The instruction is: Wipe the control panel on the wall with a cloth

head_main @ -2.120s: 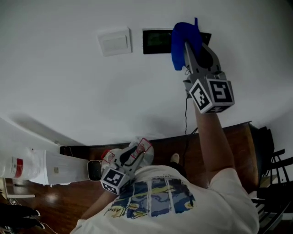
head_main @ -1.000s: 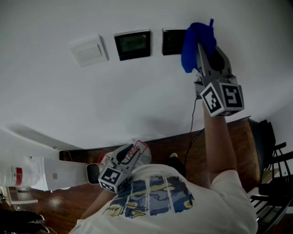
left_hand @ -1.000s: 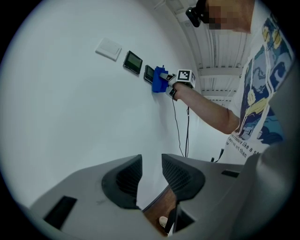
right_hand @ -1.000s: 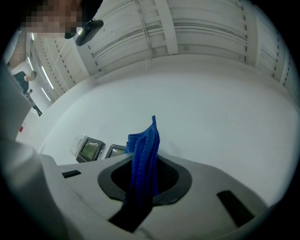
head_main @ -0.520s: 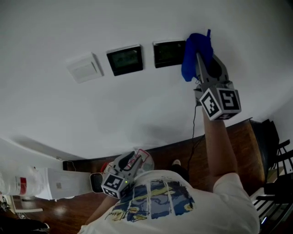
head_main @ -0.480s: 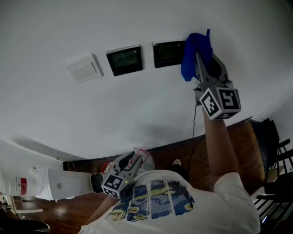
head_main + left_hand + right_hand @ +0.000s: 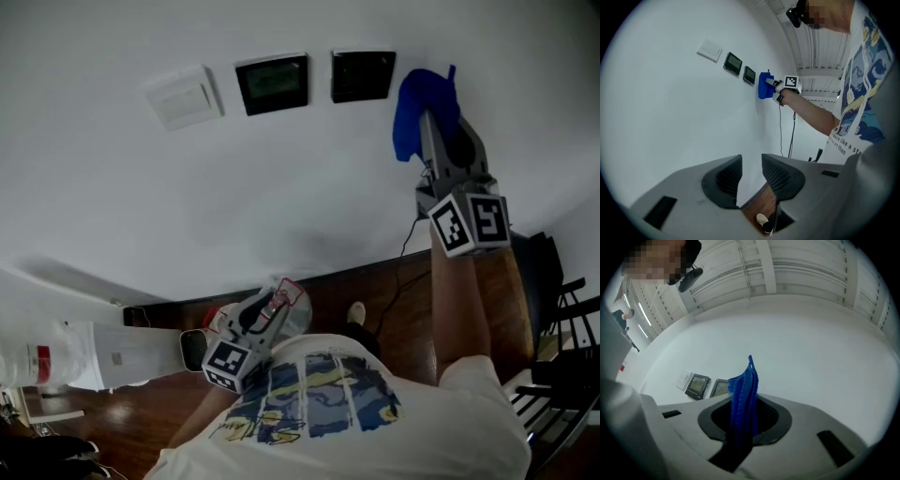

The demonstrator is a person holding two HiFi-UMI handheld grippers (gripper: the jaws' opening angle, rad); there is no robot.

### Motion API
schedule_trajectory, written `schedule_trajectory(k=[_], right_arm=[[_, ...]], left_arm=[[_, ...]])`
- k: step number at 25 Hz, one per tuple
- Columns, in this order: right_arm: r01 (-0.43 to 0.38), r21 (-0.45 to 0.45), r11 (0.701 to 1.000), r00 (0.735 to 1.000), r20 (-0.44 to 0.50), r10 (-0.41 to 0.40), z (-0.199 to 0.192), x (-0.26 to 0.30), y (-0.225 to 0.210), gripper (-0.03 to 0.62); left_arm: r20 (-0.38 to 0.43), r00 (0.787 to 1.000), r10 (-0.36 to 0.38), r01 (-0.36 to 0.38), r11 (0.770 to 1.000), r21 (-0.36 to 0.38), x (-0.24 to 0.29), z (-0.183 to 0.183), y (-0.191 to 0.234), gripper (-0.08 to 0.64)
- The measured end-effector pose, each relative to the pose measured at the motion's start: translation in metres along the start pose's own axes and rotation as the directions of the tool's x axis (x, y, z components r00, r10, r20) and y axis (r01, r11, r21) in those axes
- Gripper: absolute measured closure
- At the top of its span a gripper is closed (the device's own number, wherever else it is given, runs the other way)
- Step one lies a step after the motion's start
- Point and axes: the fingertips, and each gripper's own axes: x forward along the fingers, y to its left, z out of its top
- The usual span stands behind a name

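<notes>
Two dark control panels hang on the white wall: one with a lit screen (image 7: 272,83) and a black one (image 7: 362,75) to its right. My right gripper (image 7: 433,127) is raised at the wall, shut on a blue cloth (image 7: 424,108). The cloth sits just right of the black panel, apart from it. In the right gripper view the cloth (image 7: 743,399) stands up between the jaws, with both panels (image 7: 697,385) (image 7: 721,387) to its left. My left gripper (image 7: 267,314) hangs low by the person's chest. Its jaws (image 7: 751,161) stand slightly apart with nothing between them.
A white switch plate (image 7: 185,96) is left of the panels. A black cable (image 7: 408,248) runs down the wall to the wooden floor (image 7: 403,319). A white appliance (image 7: 84,352) stands at the lower left, and a black chair (image 7: 562,375) at the right.
My right gripper has carried the blue cloth rightwards off the black panel's right edge; that panel now shows whole. The left gripper has stayed low.
</notes>
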Motion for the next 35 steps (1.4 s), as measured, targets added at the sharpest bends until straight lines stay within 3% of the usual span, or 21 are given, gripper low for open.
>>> schedule_trajectory(k=[15, 35], right_arm=[[0.032, 0.01, 0.999, 0.984, -0.177, -0.029, -0.019, -0.159, 0.082, 0.497], [-0.019, 0.03, 0.999, 0.974, -0.224, 0.026, -0.024, -0.184, 0.123, 0.499]], left_arm=[[0.075, 0.997, 0.023, -0.023, 1.0, 0.0, -0.045, 0.003, 0.017, 0.445], [0.098, 0.994, 0.052, -0.049, 0.998, -0.031, -0.065, 0.002, 0.024, 0.445]])
